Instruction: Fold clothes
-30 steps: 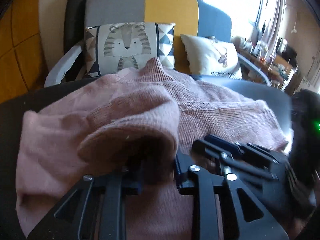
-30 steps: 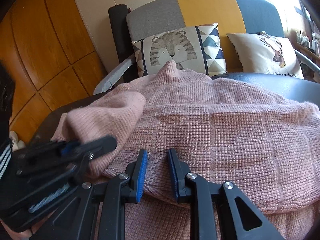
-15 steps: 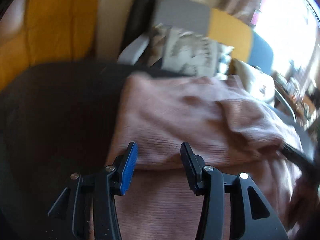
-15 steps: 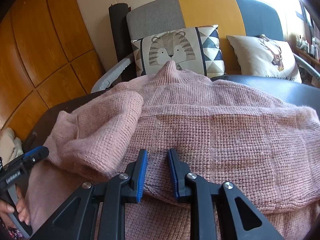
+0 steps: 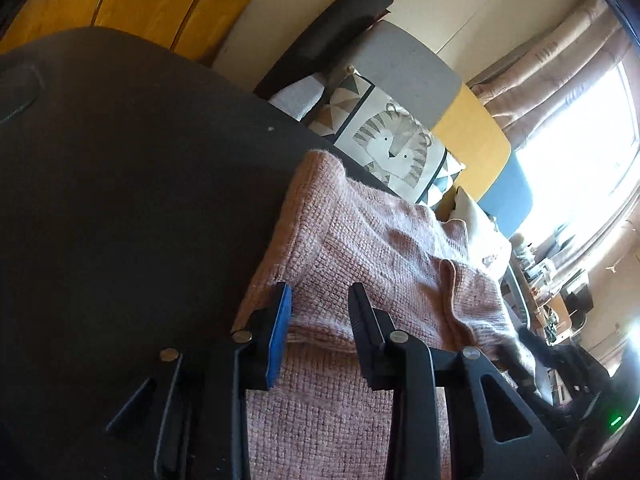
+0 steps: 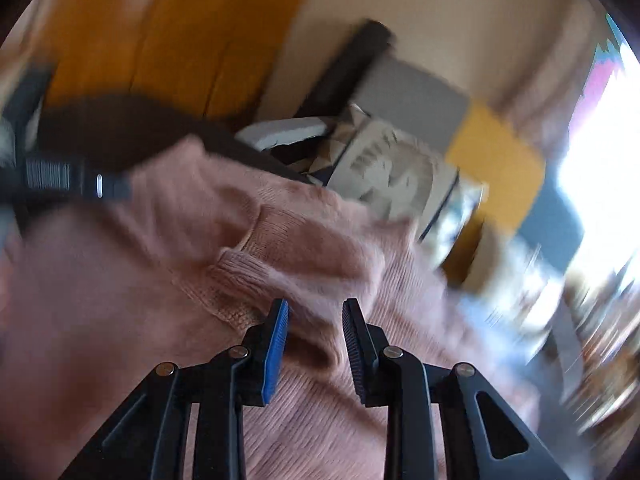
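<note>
One pink knitted sweater (image 5: pixel 360 248), partly folded, lies on a dark round table (image 5: pixel 120 200). One folded edge runs across it.

Two hand-held grippers. Left gripper (image 5: pixel 320 300): jaws closing, straddling the folded edge, pads not pressing on the knit. Right gripper (image 6: pixel 316 312): jaws opening over a rumpled fold of the sweater (image 6: pixel 280 248), nothing clamped; view blurred.

Behind the table: one patchwork armchair of grey, yellow and blue panels (image 5: pixel 412 72), carrying two cushions, a tiger-print one (image 5: pixel 396 148) and a pale one (image 5: pixel 476 220). One pinkish curtain (image 5: pixel 560 68) beside a bright window.
</note>
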Tool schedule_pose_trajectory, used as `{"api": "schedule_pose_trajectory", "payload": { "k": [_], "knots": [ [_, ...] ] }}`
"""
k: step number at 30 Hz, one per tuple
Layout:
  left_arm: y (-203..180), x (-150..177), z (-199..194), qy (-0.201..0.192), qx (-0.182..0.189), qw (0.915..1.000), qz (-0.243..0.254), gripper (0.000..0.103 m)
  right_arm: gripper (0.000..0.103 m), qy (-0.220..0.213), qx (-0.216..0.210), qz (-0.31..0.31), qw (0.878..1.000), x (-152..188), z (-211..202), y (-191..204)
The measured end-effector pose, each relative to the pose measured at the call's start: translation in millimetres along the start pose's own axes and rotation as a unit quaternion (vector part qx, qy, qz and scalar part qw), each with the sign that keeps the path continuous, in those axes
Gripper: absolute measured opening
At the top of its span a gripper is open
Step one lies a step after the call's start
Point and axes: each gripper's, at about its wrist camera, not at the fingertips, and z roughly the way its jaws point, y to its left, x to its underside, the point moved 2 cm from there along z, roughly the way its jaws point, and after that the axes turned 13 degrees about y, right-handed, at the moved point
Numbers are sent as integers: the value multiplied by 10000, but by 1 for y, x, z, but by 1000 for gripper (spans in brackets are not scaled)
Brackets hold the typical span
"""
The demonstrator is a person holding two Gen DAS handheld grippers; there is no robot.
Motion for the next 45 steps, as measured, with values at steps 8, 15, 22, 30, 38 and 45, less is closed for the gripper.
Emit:
{"api": "schedule_pose_trajectory", "payload": {
  "k": [8,15,22,30,38,45],
  "knots": [
    [5,1,2,-12,131,9999,-55,33,22,312,443,-1013,9934,-17,30,49],
    [6,1,3,-7,170,9998,-72,33,5,246,-1071,1741,9786,-2,28,-41],
    [5,0,5,-16,168,9998,-66,33,22,76,-2050,3171,9260,41,19,-110],
    [1,0,5,-45,5,10000,40,33,25,112,-2285,1662,9592,-29,8,-35],
    [3,0,5,-53,65,10000,41,33,11,760,-1643,1309,9747,-43,45,-5],
    [3,1,5,-50,98,9999,33,33,7,318,-1766,2686,9464,-18,32,-80]
  ]
}}
